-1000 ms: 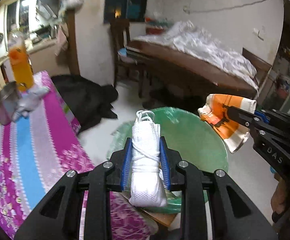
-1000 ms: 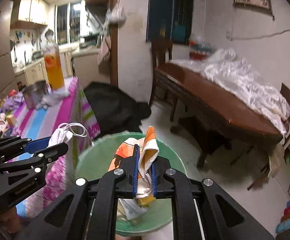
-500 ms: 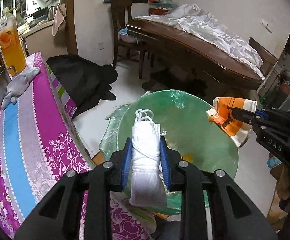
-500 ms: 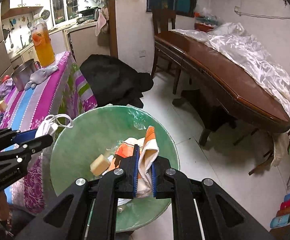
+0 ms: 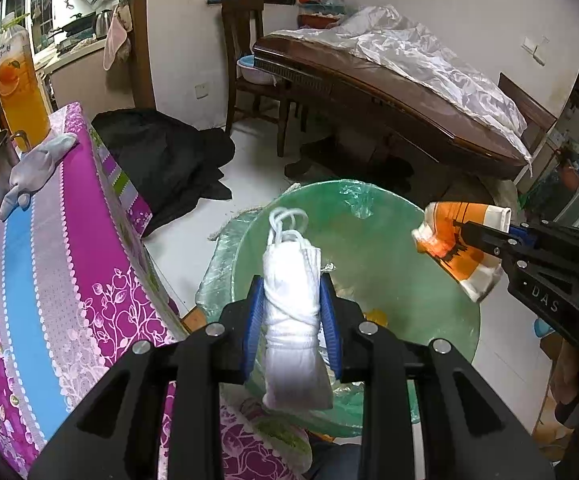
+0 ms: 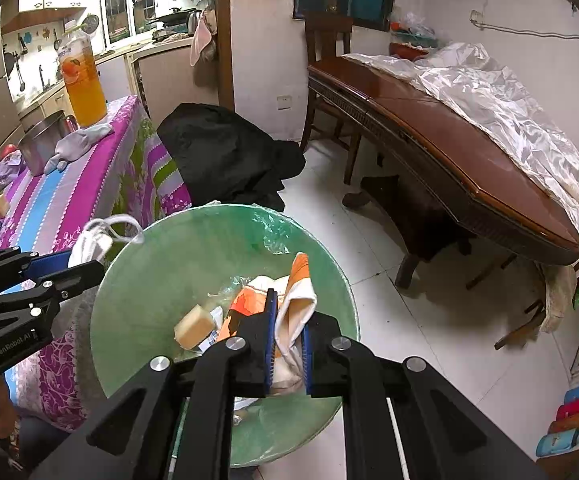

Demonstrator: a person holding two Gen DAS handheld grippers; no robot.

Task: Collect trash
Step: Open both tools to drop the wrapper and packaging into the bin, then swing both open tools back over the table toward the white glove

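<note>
Both my grippers have swung over the bin (image 5: 441,344) now: left gripper (image 5: 291,312) clamps the mask (image 5: 289,292), right gripper (image 6: 287,344) pinches the orange wrapper (image 6: 295,300), ready to drop.

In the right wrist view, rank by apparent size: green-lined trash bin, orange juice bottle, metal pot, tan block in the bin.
1. green-lined trash bin
2. orange juice bottle
3. metal pot
4. tan block

Bottle and pot look close in size; the bin's nearness inflates it.
</note>
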